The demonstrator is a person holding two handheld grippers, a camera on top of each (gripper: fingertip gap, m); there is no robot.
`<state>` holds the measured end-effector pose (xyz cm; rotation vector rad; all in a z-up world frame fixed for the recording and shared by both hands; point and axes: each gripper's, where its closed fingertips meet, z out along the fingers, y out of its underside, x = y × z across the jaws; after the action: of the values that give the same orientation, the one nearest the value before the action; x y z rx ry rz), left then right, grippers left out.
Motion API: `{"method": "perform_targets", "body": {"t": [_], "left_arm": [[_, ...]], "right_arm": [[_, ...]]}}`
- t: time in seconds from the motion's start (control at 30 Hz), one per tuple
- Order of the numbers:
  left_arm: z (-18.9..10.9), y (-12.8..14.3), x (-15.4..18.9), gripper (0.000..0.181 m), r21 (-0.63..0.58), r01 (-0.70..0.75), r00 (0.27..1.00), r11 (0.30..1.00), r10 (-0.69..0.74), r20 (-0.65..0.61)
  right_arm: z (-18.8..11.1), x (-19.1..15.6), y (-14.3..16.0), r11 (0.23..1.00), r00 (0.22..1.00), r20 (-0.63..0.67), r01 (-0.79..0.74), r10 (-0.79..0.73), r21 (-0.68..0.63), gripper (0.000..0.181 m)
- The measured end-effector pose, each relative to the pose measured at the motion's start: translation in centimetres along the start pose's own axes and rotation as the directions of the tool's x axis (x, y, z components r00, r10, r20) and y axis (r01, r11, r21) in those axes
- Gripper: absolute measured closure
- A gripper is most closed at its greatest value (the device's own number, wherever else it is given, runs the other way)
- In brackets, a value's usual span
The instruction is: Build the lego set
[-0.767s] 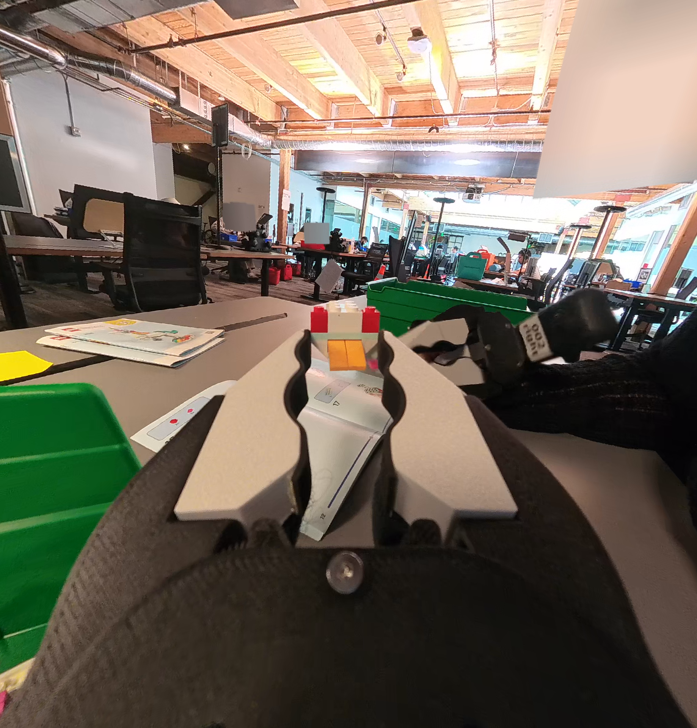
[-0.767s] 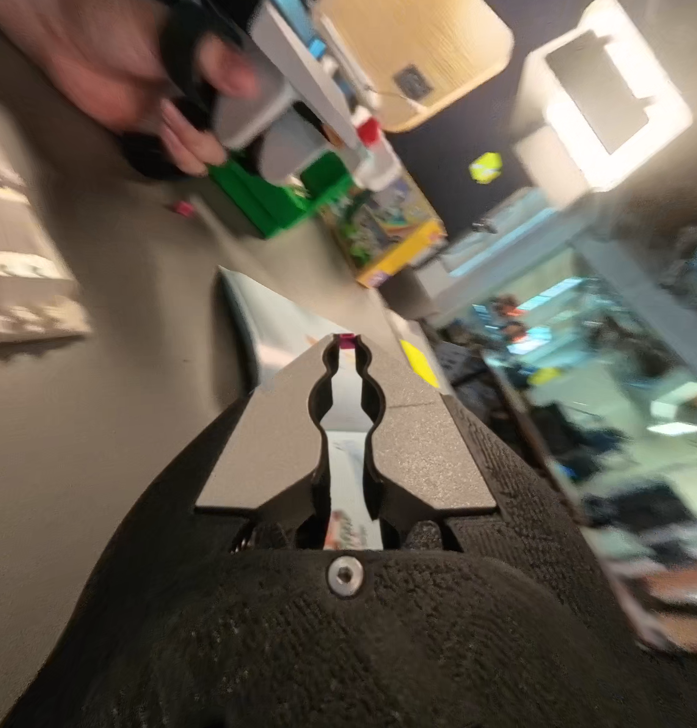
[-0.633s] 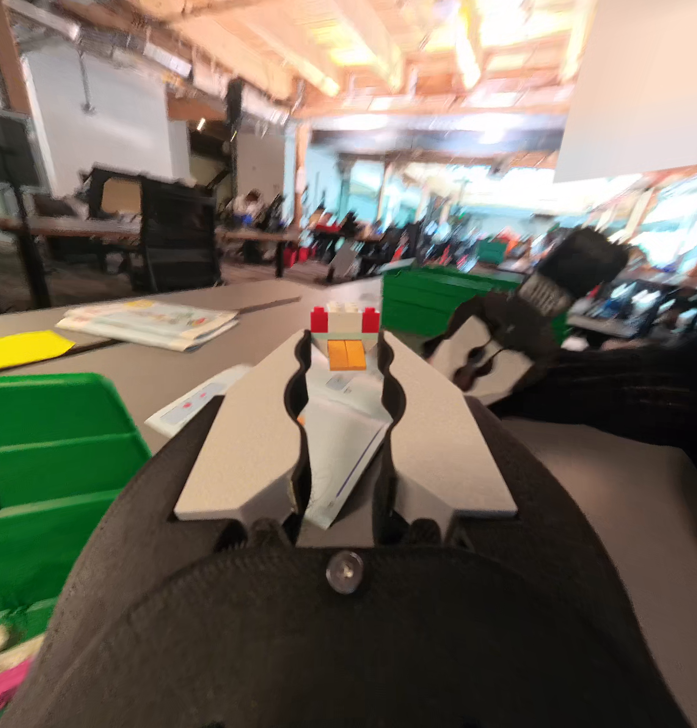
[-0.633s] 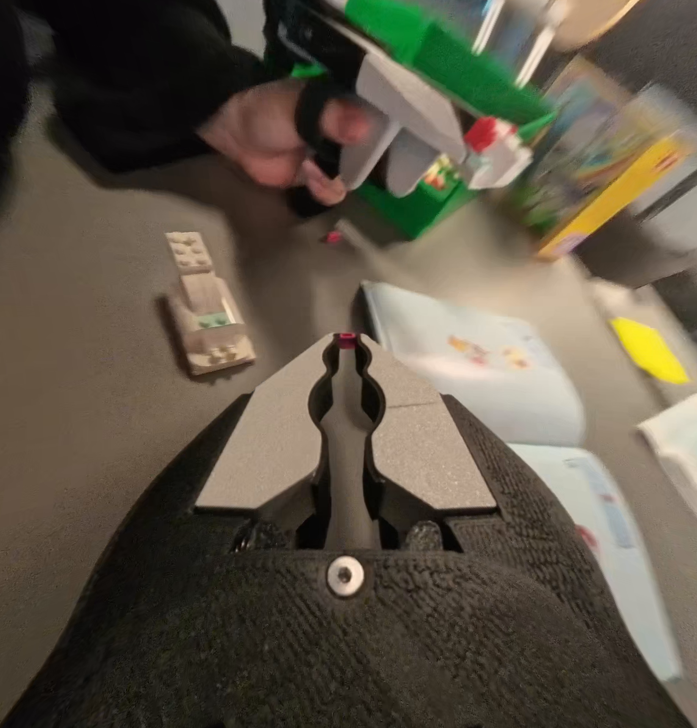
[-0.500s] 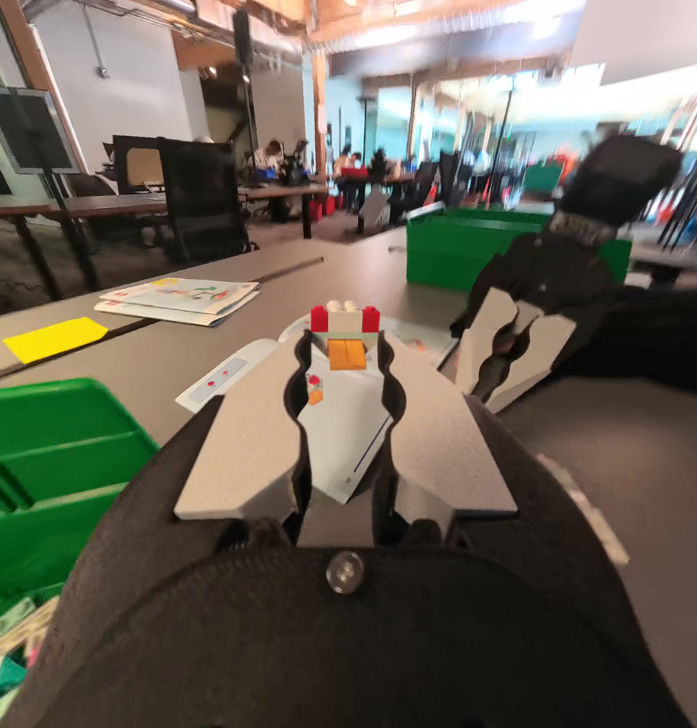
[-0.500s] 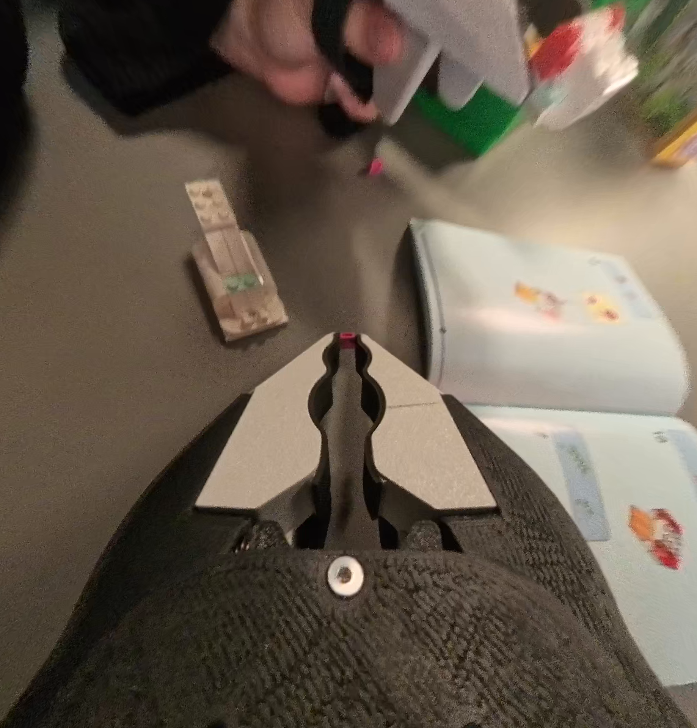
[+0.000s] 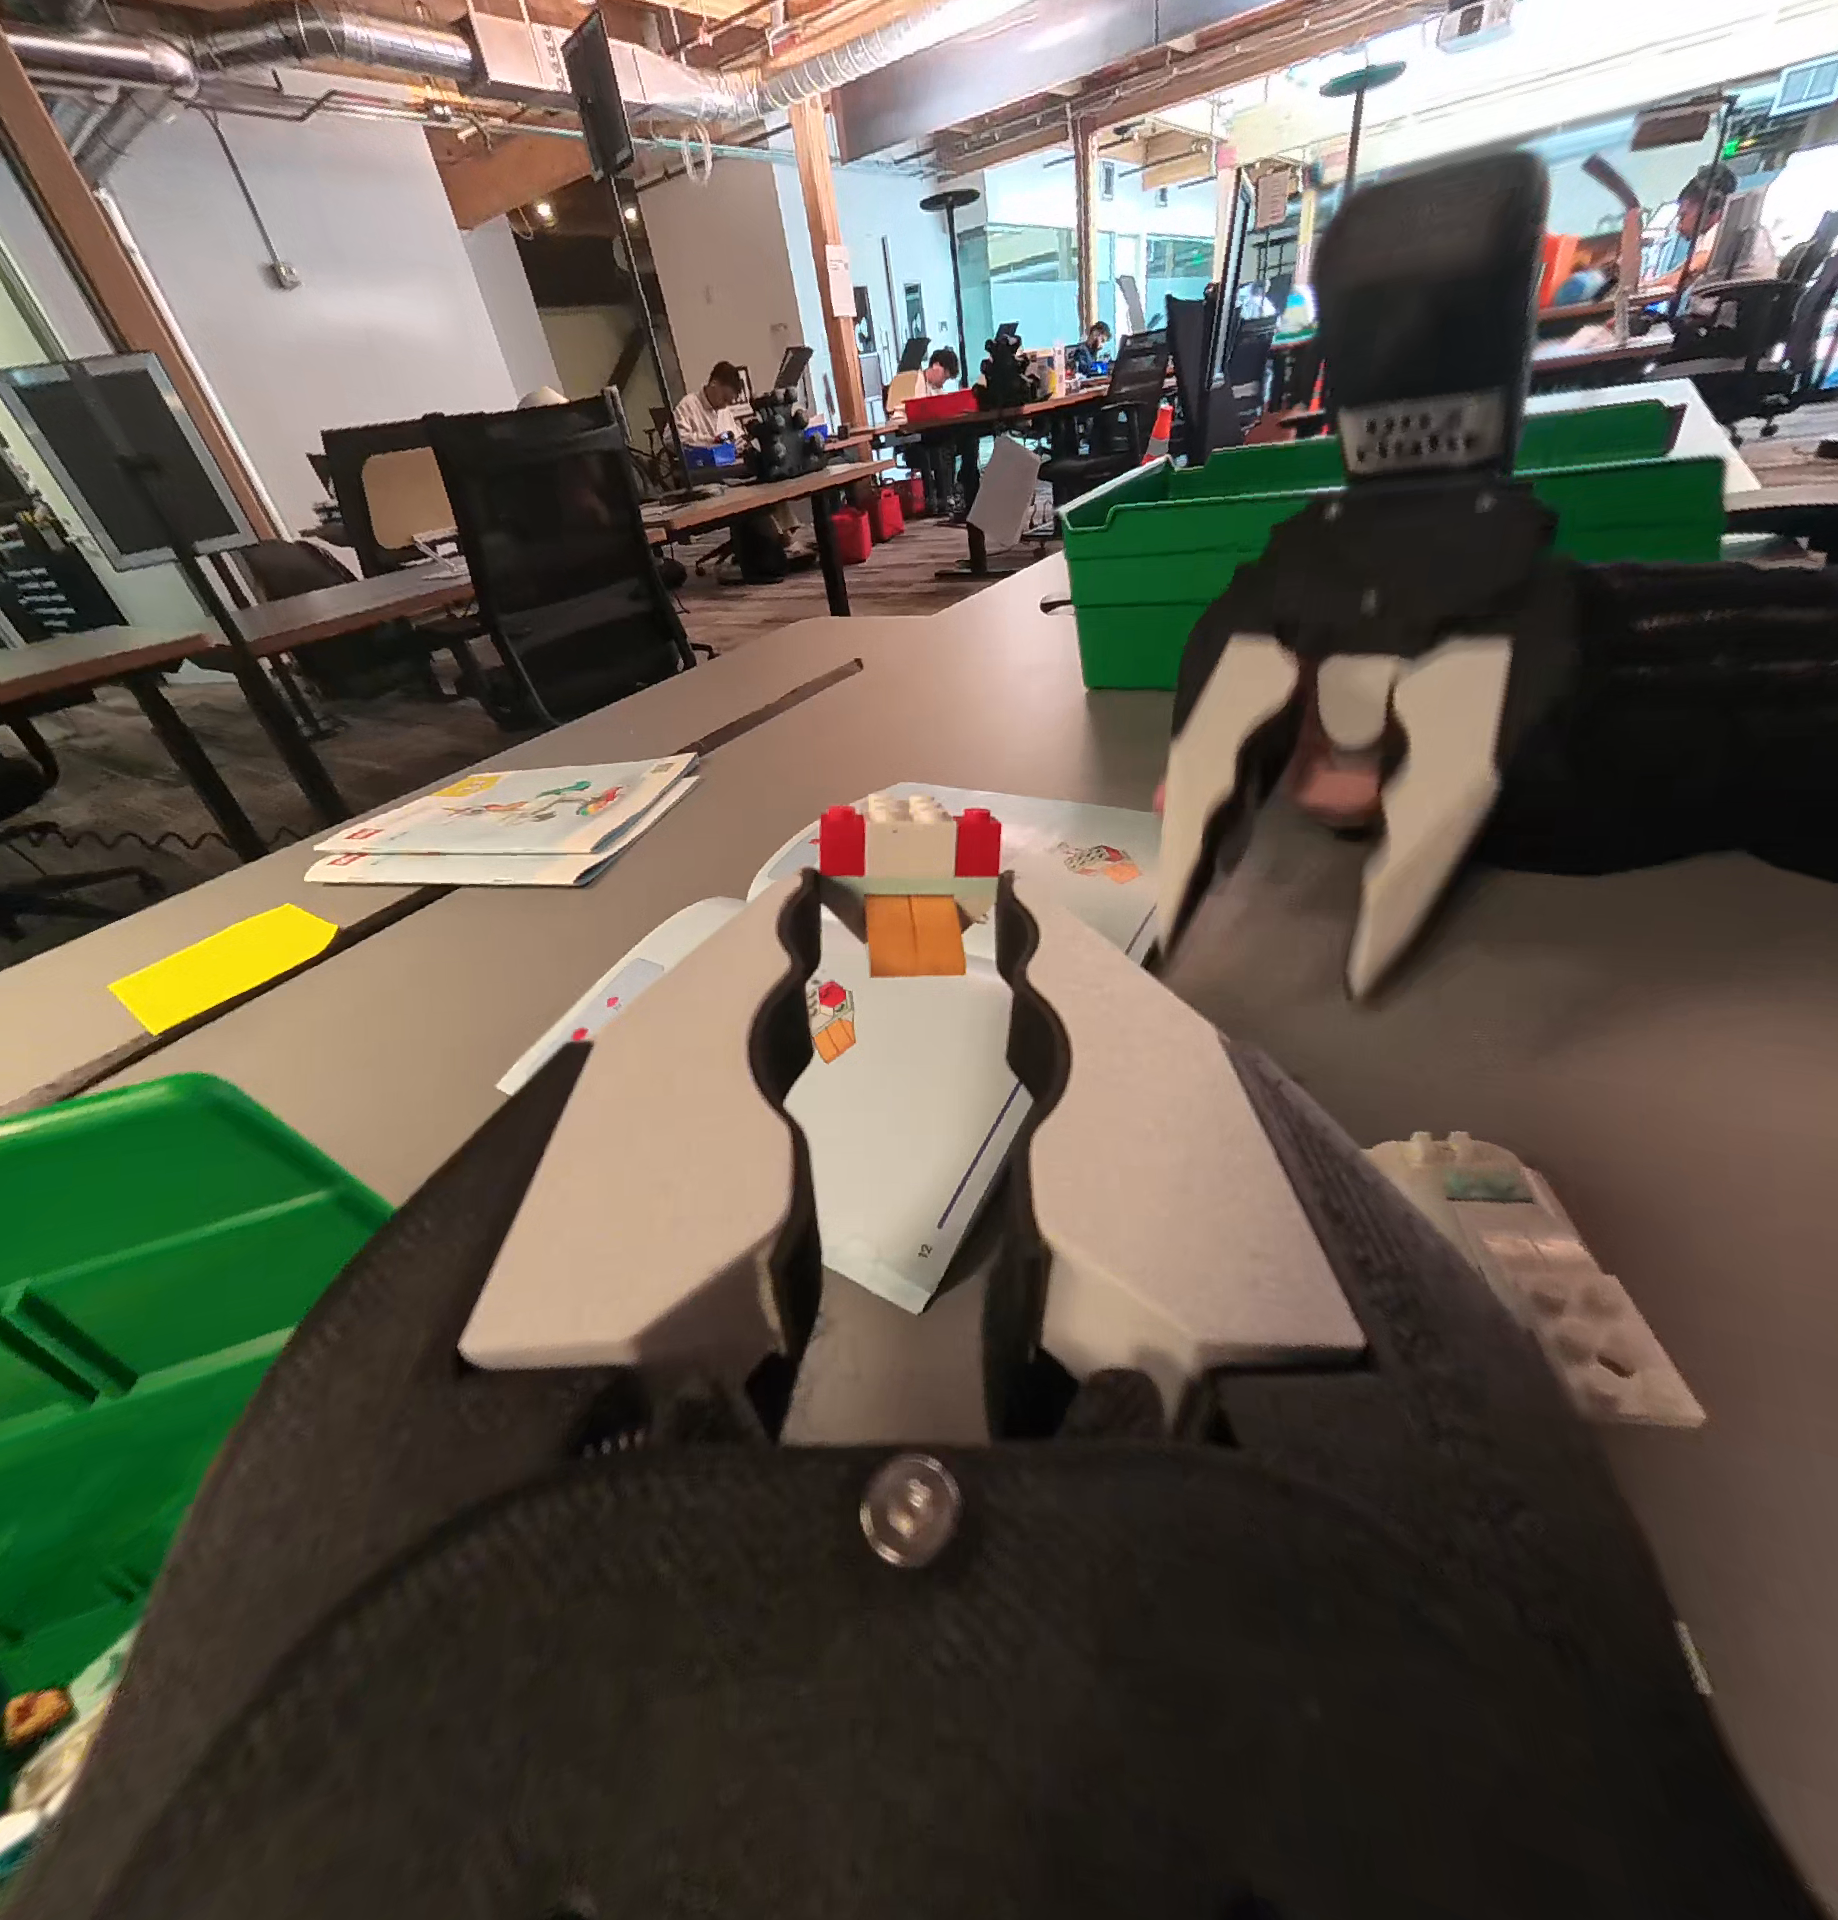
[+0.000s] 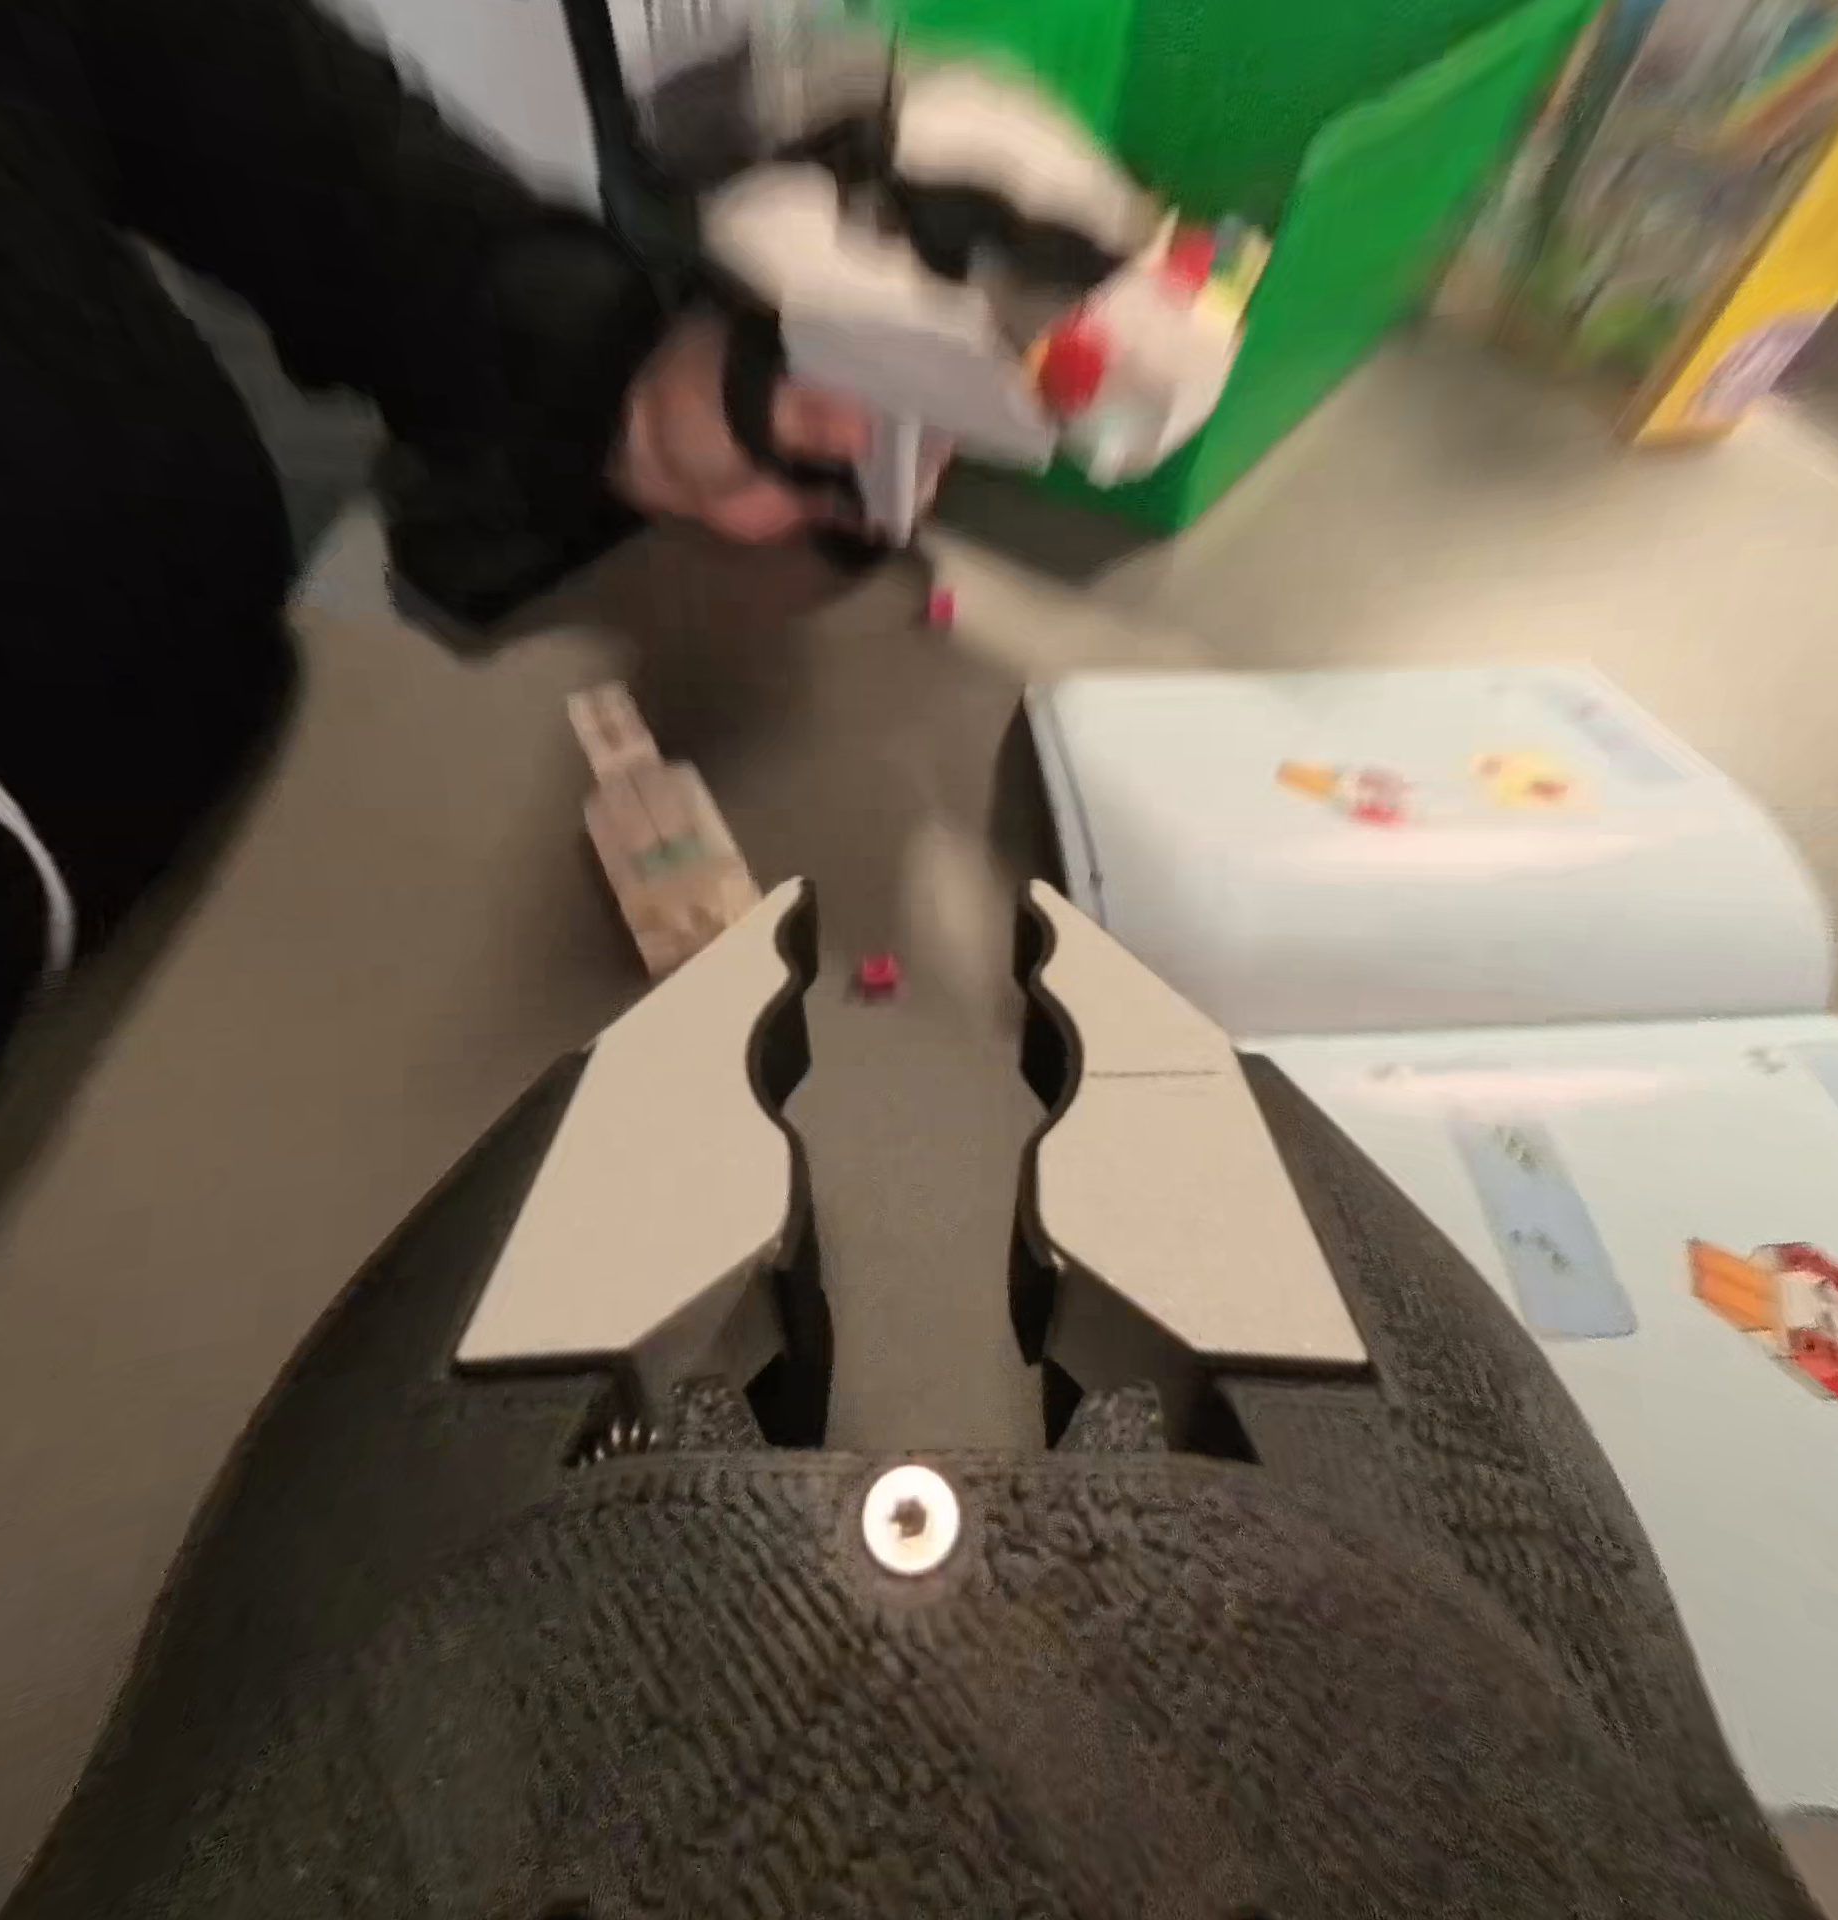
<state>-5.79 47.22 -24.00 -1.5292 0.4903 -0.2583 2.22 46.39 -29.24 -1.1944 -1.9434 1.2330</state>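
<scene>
My left gripper [image 7: 910, 896] is shut on a small lego build [image 7: 911, 881] of red, white and orange bricks, held above the open instruction booklet [image 7: 894, 1122]. In the right wrist view the same build [image 8: 1133, 353] shows blurred at the top. My right gripper [image 8: 915, 904] is open and points down at the table. A small pink piece [image 8: 877, 975] lies on the table between its fingertips. A white and tan lego assembly [image 8: 666, 842] lies flat just to the left; it also shows in the left wrist view [image 7: 1528, 1288]. The right gripper [image 7: 1310, 914] shows open in the left wrist view.
Green bins stand at the near left [image 7: 115, 1278] and far right [image 7: 1206, 561]. A closed booklet [image 7: 510, 821] and a yellow note [image 7: 224, 961] lie at the left. A second small pink piece [image 8: 940, 605] lies farther off. A lego box [image 8: 1725, 239] stands at the back.
My right gripper has opened and let go of the small pink piece, which now lies on the table. It swung down toward the table. The left gripper still holds its build.
</scene>
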Motion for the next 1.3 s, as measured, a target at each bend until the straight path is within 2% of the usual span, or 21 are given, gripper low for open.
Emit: {"method": "perform_targets", "body": {"t": [0.03,0.1,0.17,0.3,0.43,0.6,0.77,0.93,1.3], "left_arm": [[0.0,0.0,0.1,0.149,0.003,-0.009,1.000,1.000,0.009,-0.001],[0.0,-0.2,0.5,0.149,0.010,-0.034,0.999,0.999,0.034,-0.014],[0.0,-0.3,1.0,0.149,0.017,-0.071,0.997,0.997,0.071,-0.027],[-0.3,-0.4,2.4,0.149,0.013,-0.171,0.984,0.985,0.171,-0.041],[-0.5,-0.4,3.2,0.148,-0.008,-0.293,0.956,0.956,0.292,-0.022],[0.3,0.8,3.2,0.148,-0.090,-0.377,0.925,0.922,0.379,0.006],[0.7,1.2,2.9,0.148,-0.118,-0.371,0.927,0.921,0.374,0.009],[1.0,2.0,2.4,0.148,-0.184,-0.353,0.931,0.917,0.364,0.032],[1.2,2.7,2.4,0.148,-0.224,-0.320,0.943,0.921,0.333,0.023]], "right_arm": [[-0.6,0.2,-1.8,0.993,1.000,0.002,-0.031,0.031,0.110,0.152],[-1.4,0.6,-4.8,0.952,0.994,0.015,-0.107,0.107,0.288,0.159],[-1.0,1.4,-6.3,0.916,0.987,-0.024,-0.140,0.161,0.375,0.157],[1.9,1.1,-6.9,0.903,0.974,-0.077,-0.166,0.213,0.396,0.144],[2.8,1.2,-7.6,0.866,0.949,-0.075,-0.246,0.307,0.436,0.143],[3.1,2.1,-6.6,0.897,0.927,-0.185,-0.242,0.326,0.371,0.154],[3.3,2.7,-6.1,0.904,0.908,-0.241,-0.249,0.343,0.349,0.155],[3.2,3.3,-5.3,0.942,0.885,-0.374,-0.175,0.278,0.285,0.156],[3.1,3.3,-4.8,0.958,0.872,-0.418,-0.171,0.256,0.230,0.157]]}}
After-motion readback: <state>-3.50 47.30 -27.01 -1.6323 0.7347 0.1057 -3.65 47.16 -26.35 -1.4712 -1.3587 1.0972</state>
